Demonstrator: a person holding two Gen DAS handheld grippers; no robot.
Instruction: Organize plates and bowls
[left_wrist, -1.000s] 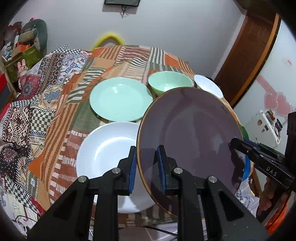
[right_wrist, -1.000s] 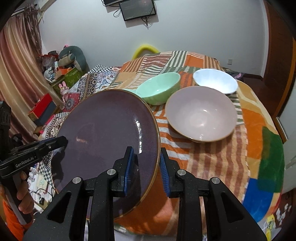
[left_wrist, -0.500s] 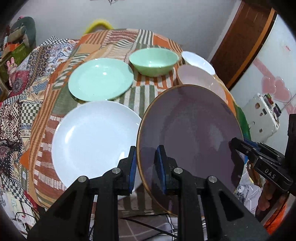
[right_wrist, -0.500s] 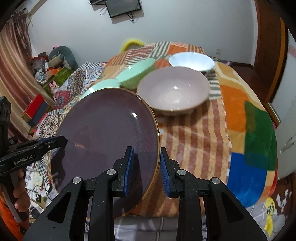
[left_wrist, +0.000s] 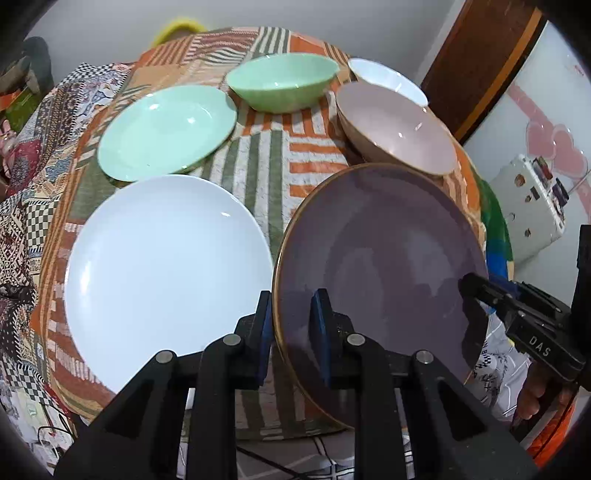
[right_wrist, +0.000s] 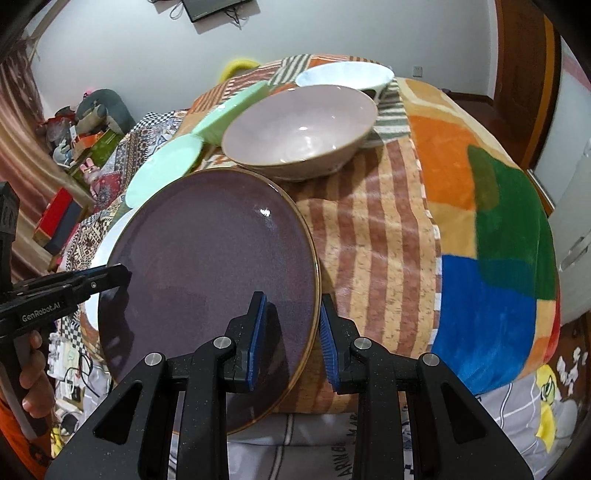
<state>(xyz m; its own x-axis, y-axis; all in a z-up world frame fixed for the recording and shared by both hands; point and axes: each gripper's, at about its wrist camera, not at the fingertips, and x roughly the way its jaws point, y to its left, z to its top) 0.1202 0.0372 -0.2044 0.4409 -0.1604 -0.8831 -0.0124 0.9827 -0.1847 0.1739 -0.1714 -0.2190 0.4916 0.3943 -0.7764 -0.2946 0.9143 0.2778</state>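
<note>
You hold the purple plate (left_wrist: 380, 254) between both tools, off the cloth at the near edge of the table (right_wrist: 373, 236), tilted with its far rim toward the pink bowl (left_wrist: 397, 129). Your left gripper (left_wrist: 291, 325) straddles the plate's rim at its 8 o'clock, blue pads on either face; whether they actually press the glaze or only bracket it, I cannot tell. Your right gripper (right_wrist: 290, 332) brackets the opposite rim, at 5 o'clock in its own view, with a visible gap between the outer pad and the plate's edge, so that pinch looks loose or not made. That is your main risk: a glazed rim held by narrow pads can pivot or slide out, and most of the plate hangs past the table edge, so a slip likely drops it to the floor. If your hands move unevenly, the plate will twist in the pads. Lowering it where it is, the far rim could strike the pink bowl at 12 o'clock, or the left rim could clip the white plate (left_wrist: 166, 277) at 9 o'clock in the left view. The green plate (left_wrist: 166, 133), green bowl (left_wrist: 282, 83) and white bowl (left_wrist: 388, 79) sit farther back, out of the likely path.
</note>
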